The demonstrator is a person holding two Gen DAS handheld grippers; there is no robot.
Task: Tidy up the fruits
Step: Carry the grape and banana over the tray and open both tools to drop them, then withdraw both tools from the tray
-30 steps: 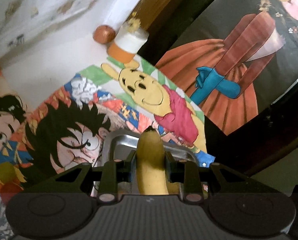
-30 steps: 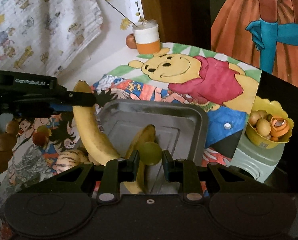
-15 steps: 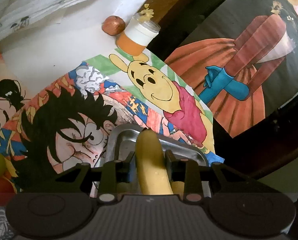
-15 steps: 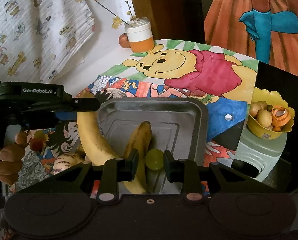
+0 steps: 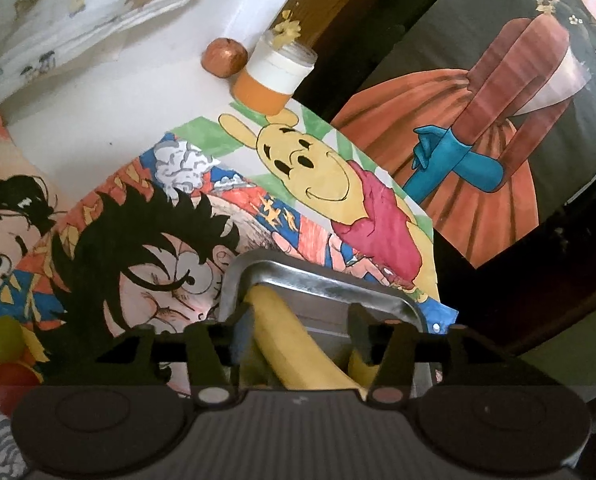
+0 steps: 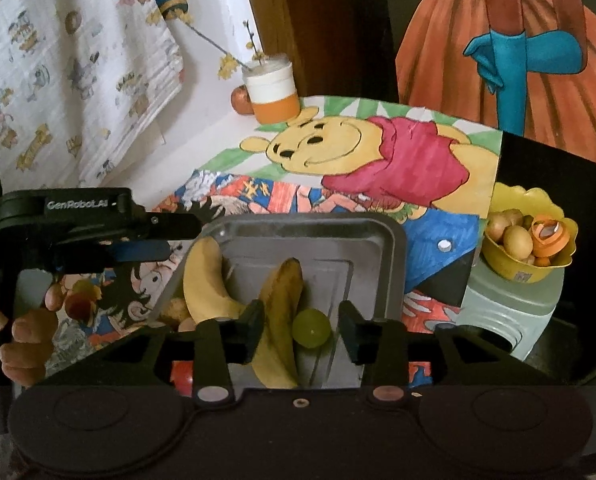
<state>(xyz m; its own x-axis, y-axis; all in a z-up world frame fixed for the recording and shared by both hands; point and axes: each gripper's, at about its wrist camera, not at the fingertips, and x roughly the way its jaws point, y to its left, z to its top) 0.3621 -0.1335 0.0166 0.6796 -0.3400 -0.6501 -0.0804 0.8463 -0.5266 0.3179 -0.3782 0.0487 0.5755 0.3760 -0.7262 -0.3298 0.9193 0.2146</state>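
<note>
In the left wrist view my left gripper [image 5: 299, 324] hangs over the metal tray [image 5: 317, 278]. Its jaws are opening, and a yellow banana [image 5: 286, 336] lies loose between them with a gap to the right pad. My right gripper [image 6: 301, 326] is over the same tray [image 6: 393, 264]. Its jaws are opening too, and a green grape [image 6: 311, 327] rests on the tray floor between the pads, touching neither. A browner banana [image 6: 280, 312] lies next to the grape. The yellow banana [image 6: 206, 284] leans in the tray's left corner under the left gripper [image 6: 184, 238].
A yellow bowl [image 6: 531, 276] of small fruits stands on a pale green container [image 6: 509, 312] at the right. An orange and white jar [image 6: 272, 92] and a small apple [image 6: 240, 98] stand at the back. Loose fruits [image 5: 4, 340] lie left of the tray on the cartoon cloth.
Both pairs of jaws have parted. The left one let go of the banana, which now lies in the tray. The right one released the grape, which sits on the tray floor.
</note>
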